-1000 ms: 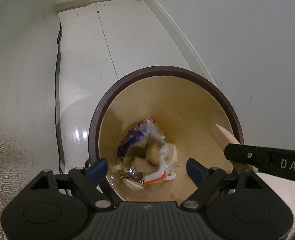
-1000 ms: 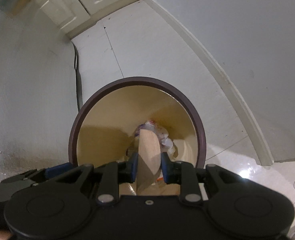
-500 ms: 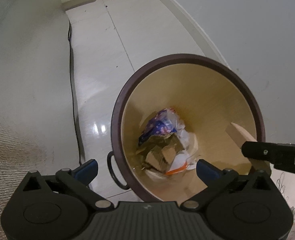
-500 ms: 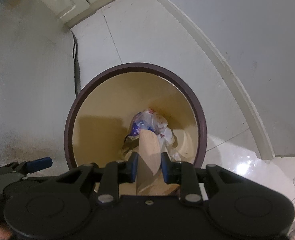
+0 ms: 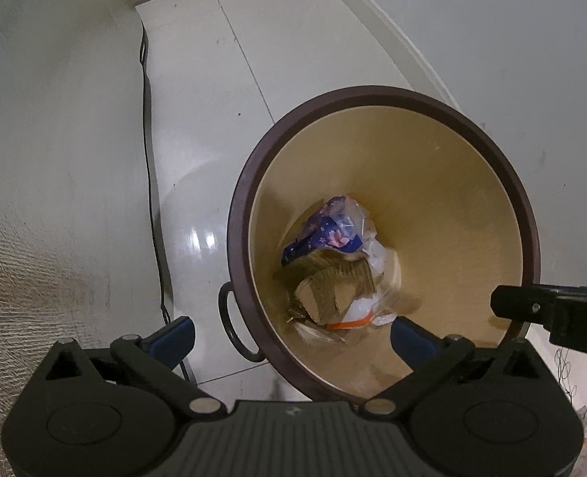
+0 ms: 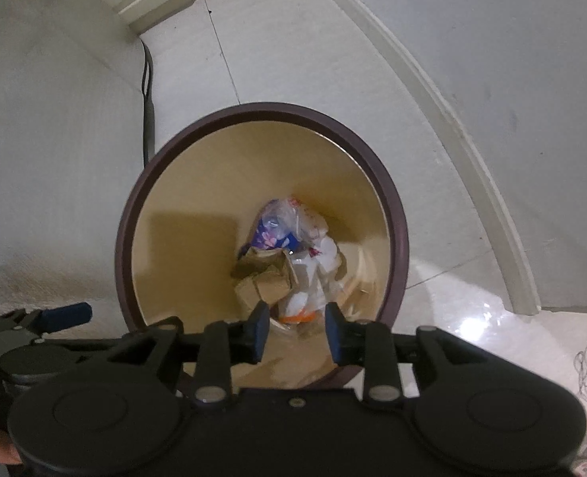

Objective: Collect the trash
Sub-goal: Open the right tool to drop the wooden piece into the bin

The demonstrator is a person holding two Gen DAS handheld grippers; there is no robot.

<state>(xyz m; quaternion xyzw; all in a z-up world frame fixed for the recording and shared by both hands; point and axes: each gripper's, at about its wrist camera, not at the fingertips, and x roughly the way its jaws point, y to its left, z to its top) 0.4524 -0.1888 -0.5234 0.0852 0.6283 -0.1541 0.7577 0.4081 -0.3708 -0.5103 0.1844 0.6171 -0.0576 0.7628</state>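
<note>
I hold both grippers over a round brown-rimmed, tan-walled bin point(image 6: 388, 198). At its bottom lie crumpled brown cardboard point(image 6: 267, 278), a blue floral wrapper point(image 6: 271, 238) and clear plastic point(image 6: 313, 262). My left gripper point(image 5: 289, 336) is spread wide; my right gripper point(image 6: 297, 332), jaws just opening, grips nothing.

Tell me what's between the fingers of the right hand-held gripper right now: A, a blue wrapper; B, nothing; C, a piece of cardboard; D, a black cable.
B: the right hand-held gripper hangs over the trash bin with an empty gap between its jaws, which have just been opening; cardboard lies at the bottom.
</note>
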